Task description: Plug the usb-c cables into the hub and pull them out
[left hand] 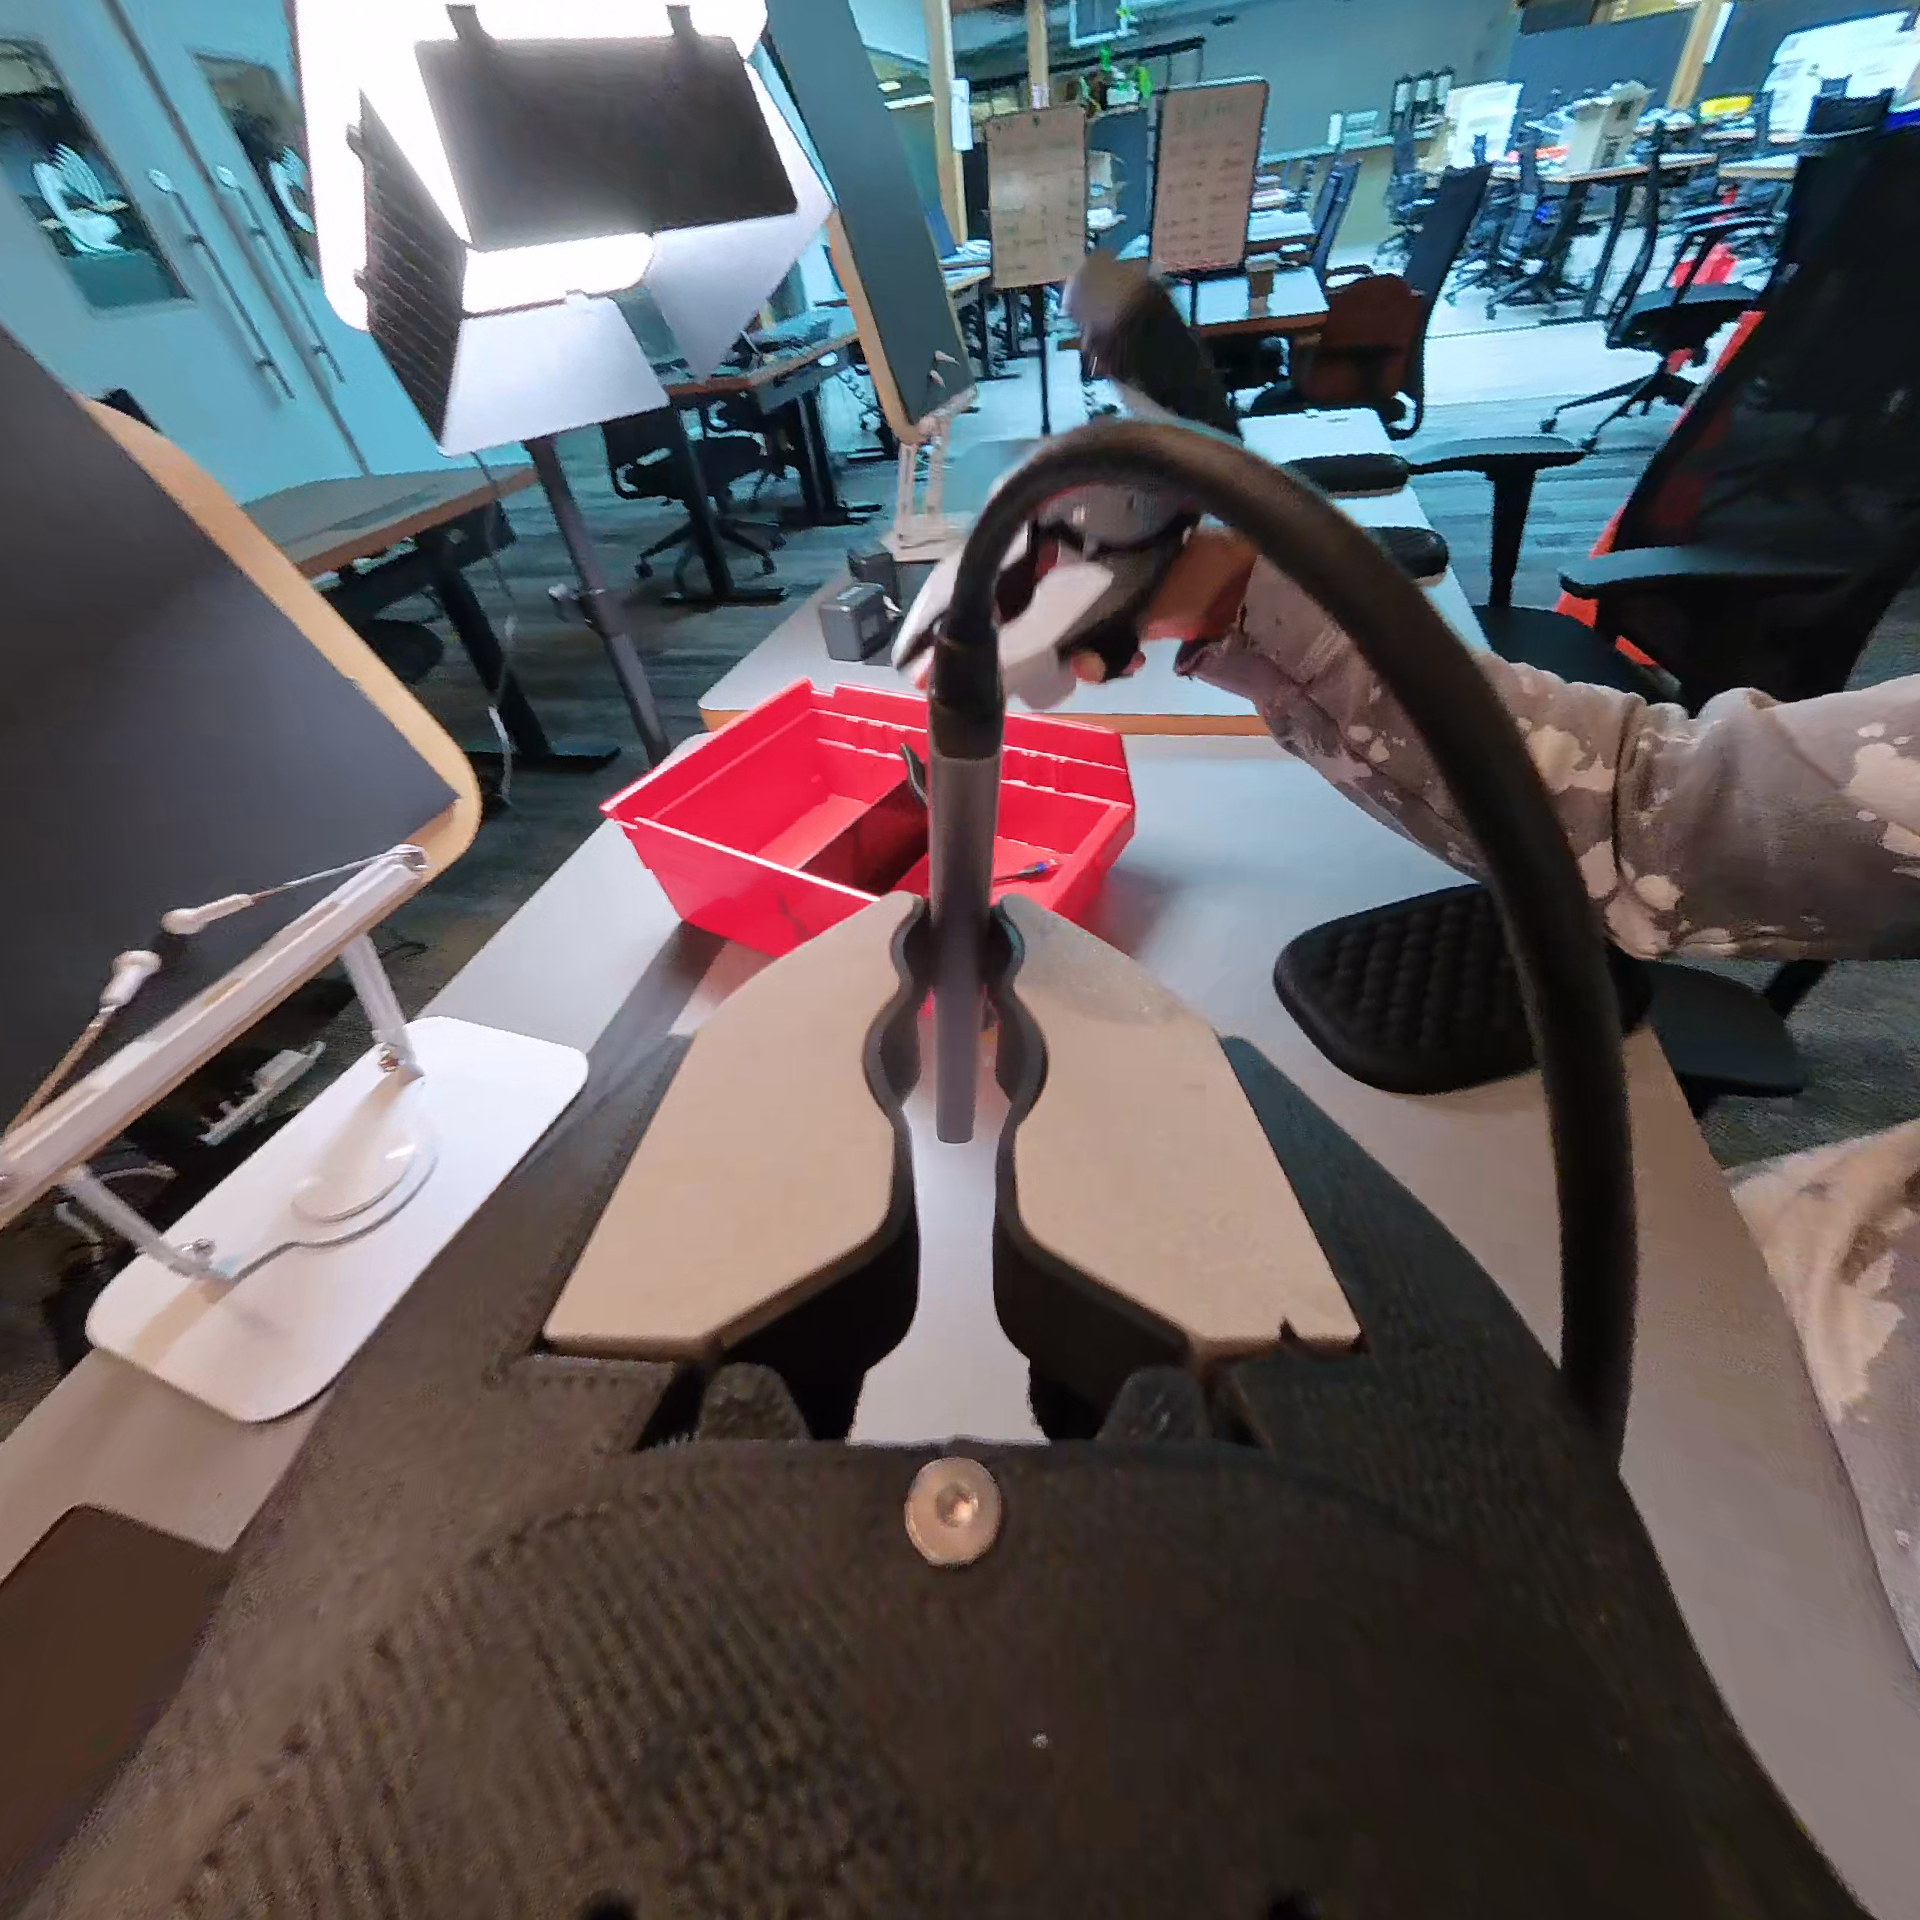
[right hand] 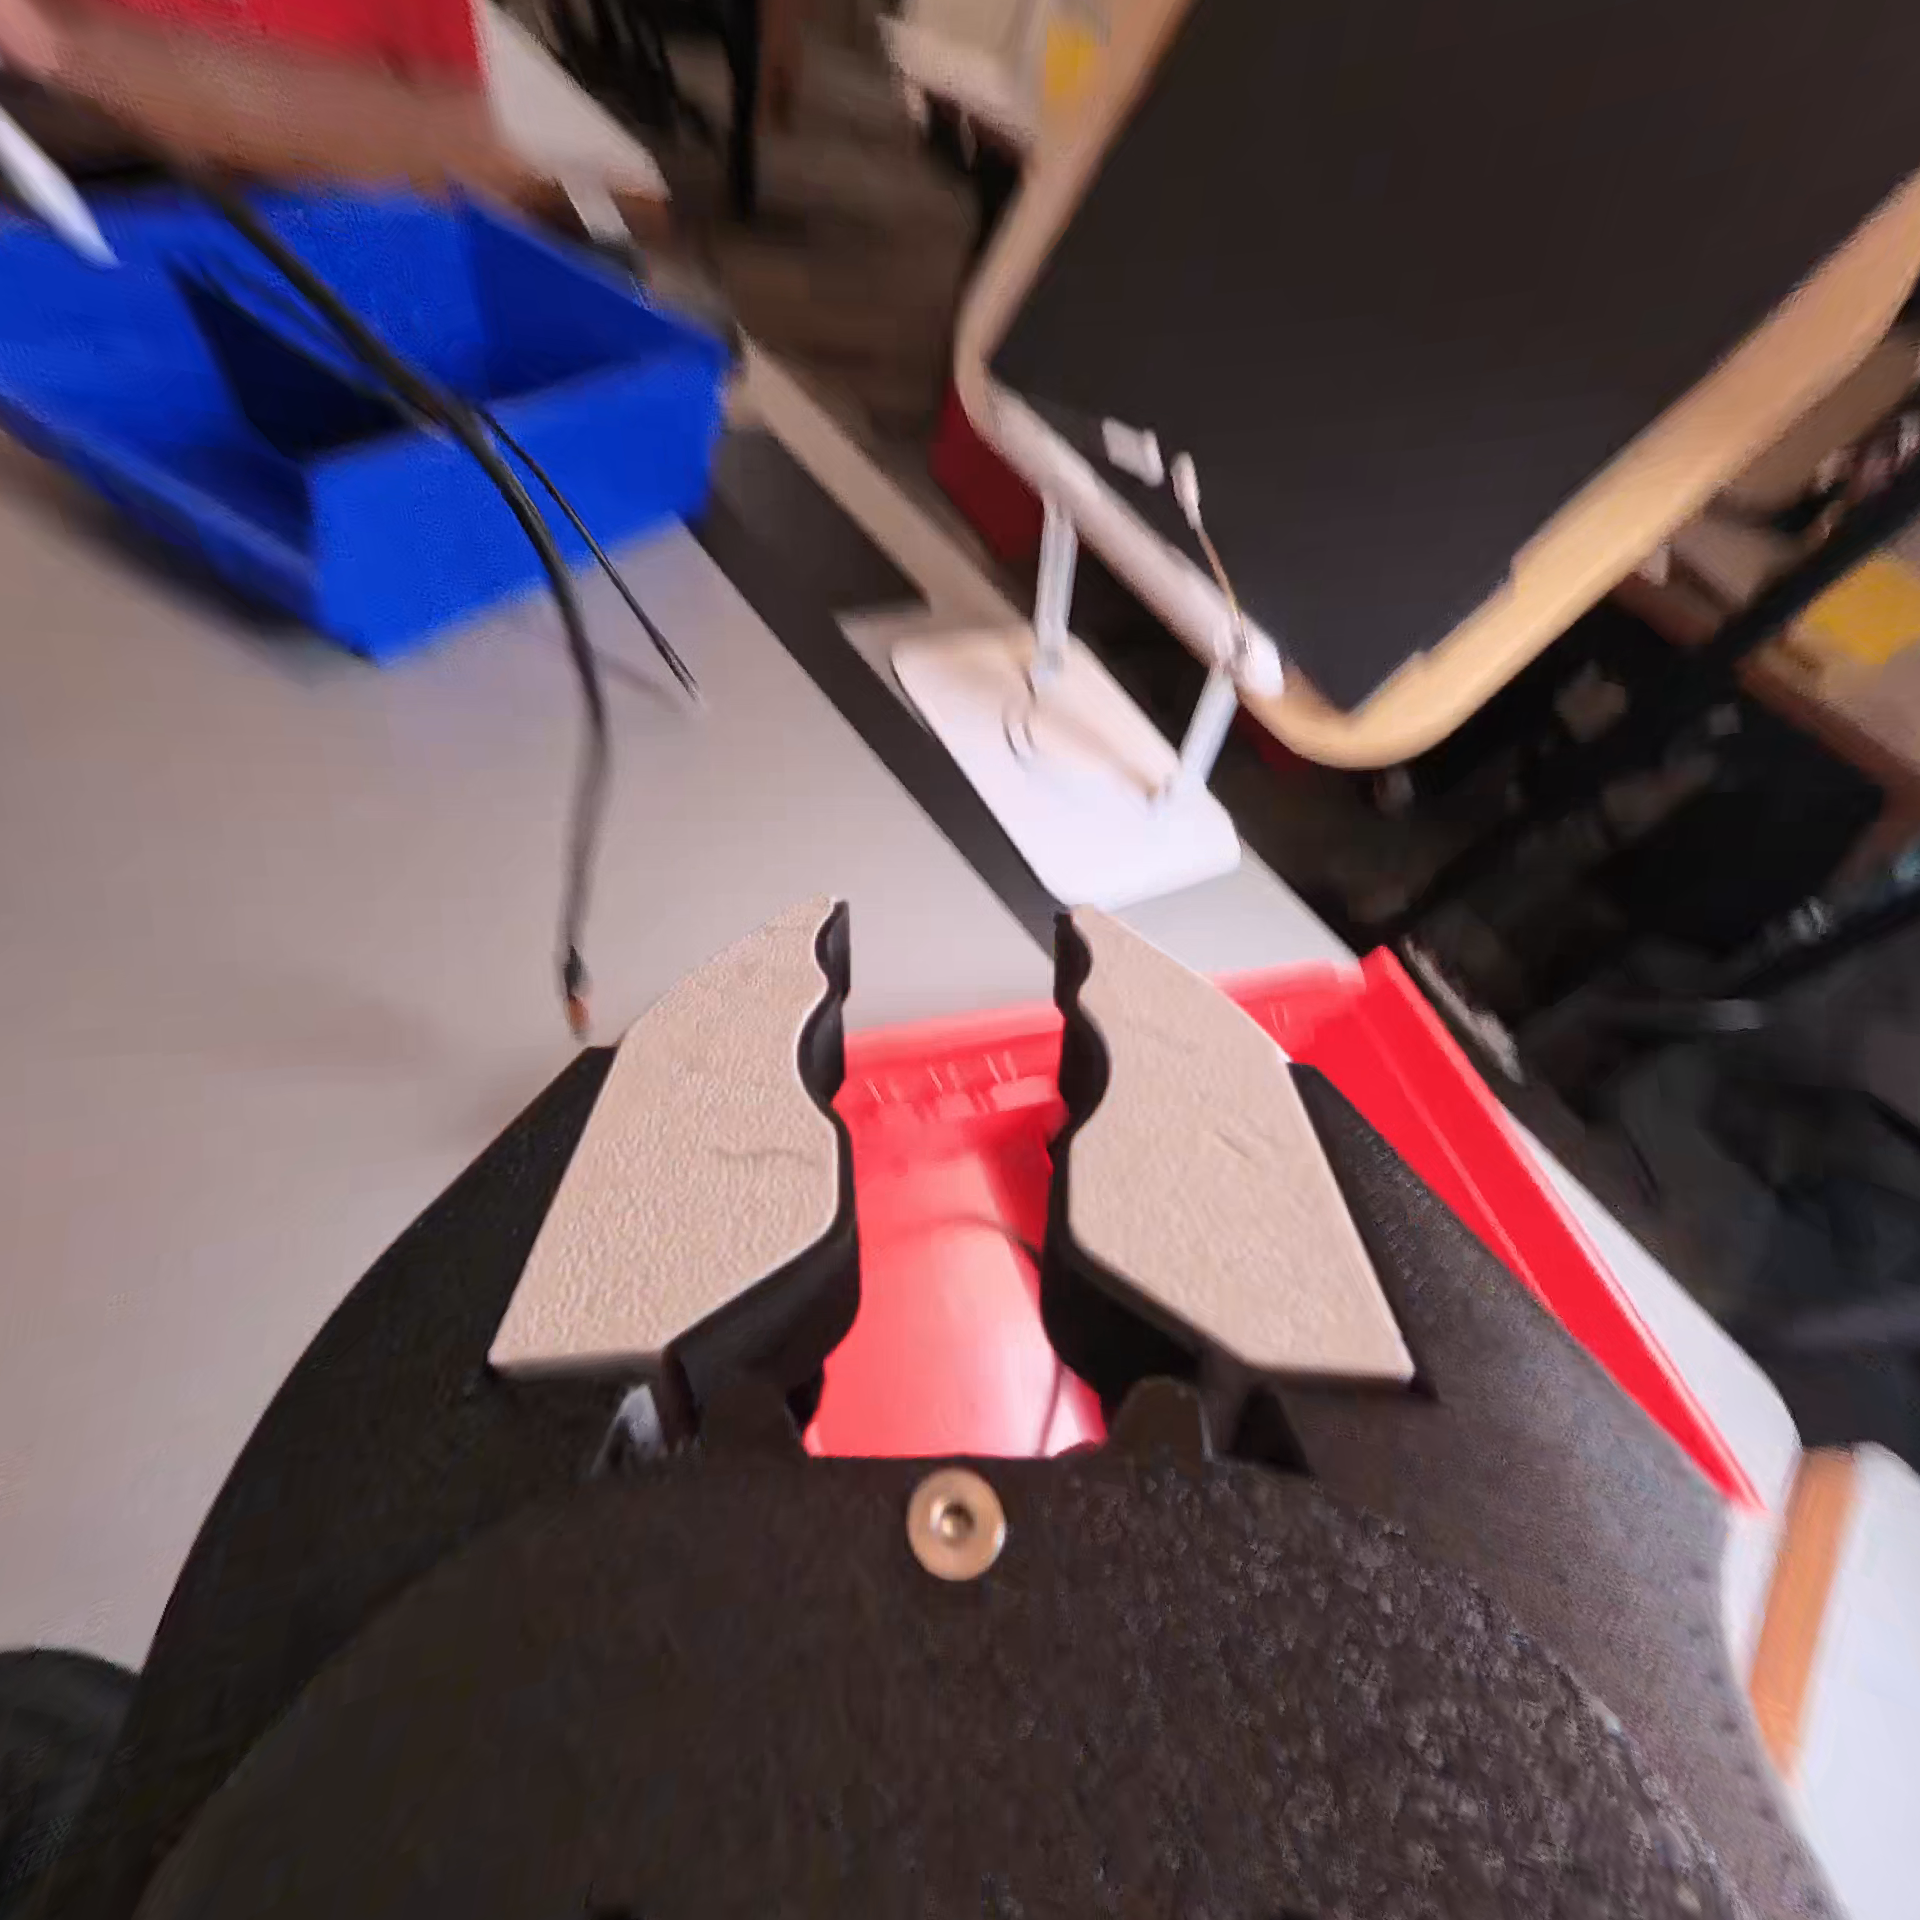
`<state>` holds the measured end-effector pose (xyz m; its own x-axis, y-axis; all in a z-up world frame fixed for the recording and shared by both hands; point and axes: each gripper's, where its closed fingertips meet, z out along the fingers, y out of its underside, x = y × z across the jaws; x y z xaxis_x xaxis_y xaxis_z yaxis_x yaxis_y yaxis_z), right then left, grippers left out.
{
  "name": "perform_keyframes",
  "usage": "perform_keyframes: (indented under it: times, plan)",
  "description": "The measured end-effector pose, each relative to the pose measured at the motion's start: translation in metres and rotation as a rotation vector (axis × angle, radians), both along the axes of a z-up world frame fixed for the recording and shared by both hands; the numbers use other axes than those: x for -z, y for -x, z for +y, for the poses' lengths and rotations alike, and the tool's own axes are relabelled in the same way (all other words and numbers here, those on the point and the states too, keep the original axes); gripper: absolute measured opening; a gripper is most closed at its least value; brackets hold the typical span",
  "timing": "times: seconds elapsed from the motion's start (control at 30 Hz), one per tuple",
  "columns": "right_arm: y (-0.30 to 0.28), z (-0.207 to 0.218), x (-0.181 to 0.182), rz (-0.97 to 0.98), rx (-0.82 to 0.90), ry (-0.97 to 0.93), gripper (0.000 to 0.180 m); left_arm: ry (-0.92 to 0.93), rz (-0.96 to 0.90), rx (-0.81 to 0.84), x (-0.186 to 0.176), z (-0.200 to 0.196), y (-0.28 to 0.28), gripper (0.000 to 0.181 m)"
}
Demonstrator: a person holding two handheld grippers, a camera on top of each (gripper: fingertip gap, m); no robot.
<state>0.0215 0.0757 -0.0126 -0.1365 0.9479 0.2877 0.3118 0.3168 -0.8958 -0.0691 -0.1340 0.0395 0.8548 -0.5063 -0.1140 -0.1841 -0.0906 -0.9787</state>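
Observation:
My left gripper [left hand: 956, 925] is shut on a slim grey hub [left hand: 961, 831], which it holds upright above the table. The hub's thick black cable [left hand: 1455, 665] arcs up and over to the right. A red bin [left hand: 727, 862] stands behind it, with a thin cable end [left hand: 1029, 871] inside. My right gripper [right hand: 951, 925] is open and empty over the red bin [right hand: 1403, 1039]. It also shows in the left wrist view [left hand: 1029, 613], beyond the hub. Two thin black cables [right hand: 582, 665] run down from the upper left. One connector end [right hand: 574, 987] is near the right gripper's left finger.
A blue bin [right hand: 343, 520] sits on the grey table [right hand: 260, 883], far left. A dark board on a white stand [left hand: 312, 1195] is at the left edge; it also shows in the right wrist view [right hand: 1091, 769]. A black armrest [left hand: 1434, 987] and a sleeved arm [left hand: 1662, 831] are at right. The gap from one gripper's tips to the other's is roughly 25 cm.

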Motion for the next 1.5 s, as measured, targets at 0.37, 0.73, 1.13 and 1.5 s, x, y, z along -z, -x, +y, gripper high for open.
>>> perform_keyframes:
  times: [0.37, 0.73, 1.13, 1.5]
  plan:
    - [0.031, -0.175, -0.004, 0.069, -0.476, -0.068, 0.032, 0.078, 0.086, 0.166, 0.034, 0.018, -0.054, 0.01]
    - [0.031, -0.188, 0.014, 0.026, -0.534, -0.047, 0.007, 0.048, 0.047, 0.203, 0.035, 0.025, -0.07, 0.01]
    - [0.02, -0.191, -0.004, 0.081, -0.553, -0.064, 0.007, -0.009, 0.223, 0.201, 0.038, 0.02, -0.078, 0.01]
    - [0.017, -0.186, 0.011, 0.006, -0.577, -0.1, 0.007, 0.106, 0.347, 0.203, 0.062, 0.022, -0.073, 0.011]
